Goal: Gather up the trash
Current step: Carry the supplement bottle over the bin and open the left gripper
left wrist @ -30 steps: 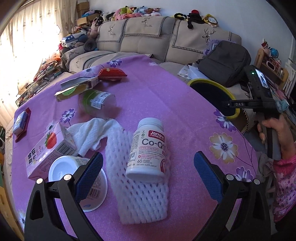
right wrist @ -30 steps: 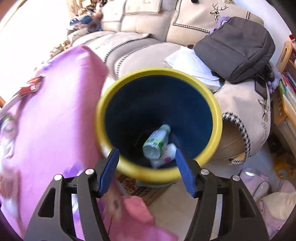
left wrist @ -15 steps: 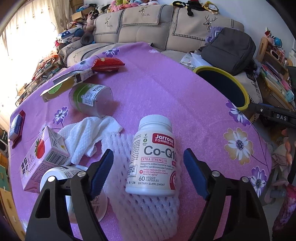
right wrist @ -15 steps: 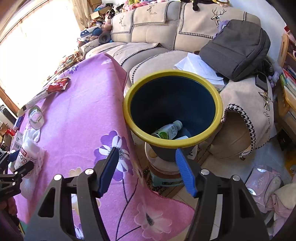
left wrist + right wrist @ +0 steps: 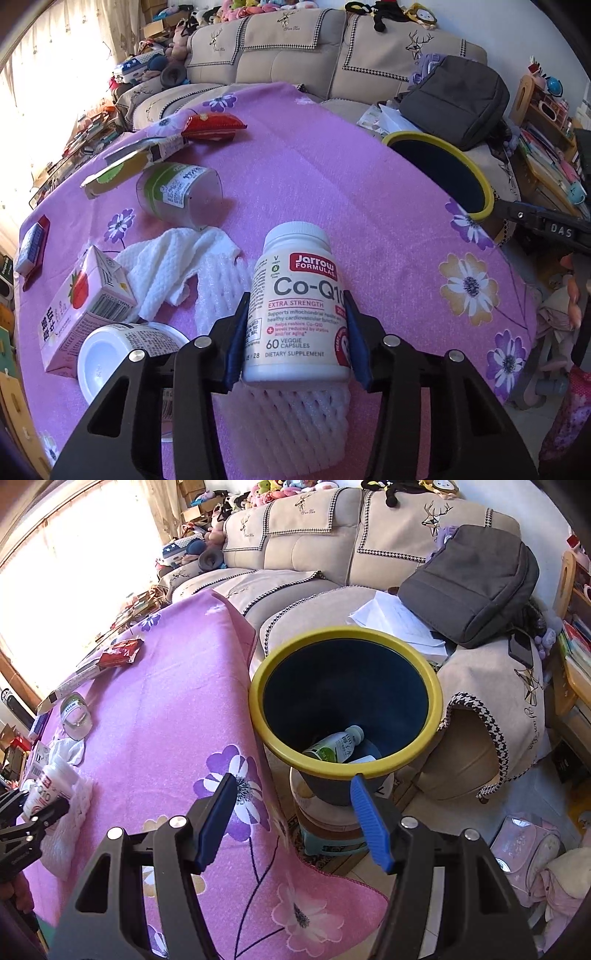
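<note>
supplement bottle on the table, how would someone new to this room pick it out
On the purple flowered tablecloth, look at the near edge where white foam netting lies. The supplement bottle lies on that netting between the fingers of the closing left gripper. Unlike the white tub beside it, its label reads Co-Q10.

- On the table [image 5: 332, 177]: supplement bottle [image 5: 299, 306], lying on foam netting [image 5: 295, 410] near the front edge.
- Left of it: paper towel [image 5: 170, 269], carton [image 5: 83, 302], tub [image 5: 122, 350].
- Farther back: overturned cup [image 5: 181, 195], snack packet [image 5: 210, 125].
- Right of the table: trash bin [image 5: 345, 701], two bottles inside.
- Behind: sofa [image 5: 295, 55].
</note>
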### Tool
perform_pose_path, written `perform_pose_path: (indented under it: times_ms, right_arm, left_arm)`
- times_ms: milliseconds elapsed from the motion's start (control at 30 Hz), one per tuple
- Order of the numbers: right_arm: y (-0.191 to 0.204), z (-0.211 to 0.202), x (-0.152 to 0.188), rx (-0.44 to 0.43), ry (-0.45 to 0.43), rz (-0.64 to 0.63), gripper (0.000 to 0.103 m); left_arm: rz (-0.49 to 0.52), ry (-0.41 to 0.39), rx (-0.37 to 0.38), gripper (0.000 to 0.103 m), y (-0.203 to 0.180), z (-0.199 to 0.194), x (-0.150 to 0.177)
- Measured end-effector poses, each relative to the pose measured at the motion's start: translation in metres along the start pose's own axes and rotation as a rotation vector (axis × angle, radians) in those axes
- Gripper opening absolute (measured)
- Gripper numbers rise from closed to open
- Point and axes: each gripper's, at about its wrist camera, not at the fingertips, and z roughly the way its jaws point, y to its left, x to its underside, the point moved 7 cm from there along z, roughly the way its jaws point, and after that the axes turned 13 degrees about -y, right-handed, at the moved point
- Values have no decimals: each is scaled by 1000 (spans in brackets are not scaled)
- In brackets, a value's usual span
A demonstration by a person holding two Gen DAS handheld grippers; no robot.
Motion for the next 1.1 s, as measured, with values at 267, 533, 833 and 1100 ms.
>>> perform_pose_path:
  times_ms: [267,533,833,1100]
  right_arm:
    - [-1,-4,-1,7,-12,-2,61]
    - [-24,-24,-8,64,-61,5,61]
    - [-74,-34,-6,129,-72,71,61]
    - [-111,-26,3,173,-43,123,61]
  left_arm:
    - [20,-59,20,47,-13,-28,-24]
    - [80,-77,124,47,-66,-14,-63]
    - [138,-19,285,47,-173,69,-118]
    - [170,109,246,47,-234,181,-135]
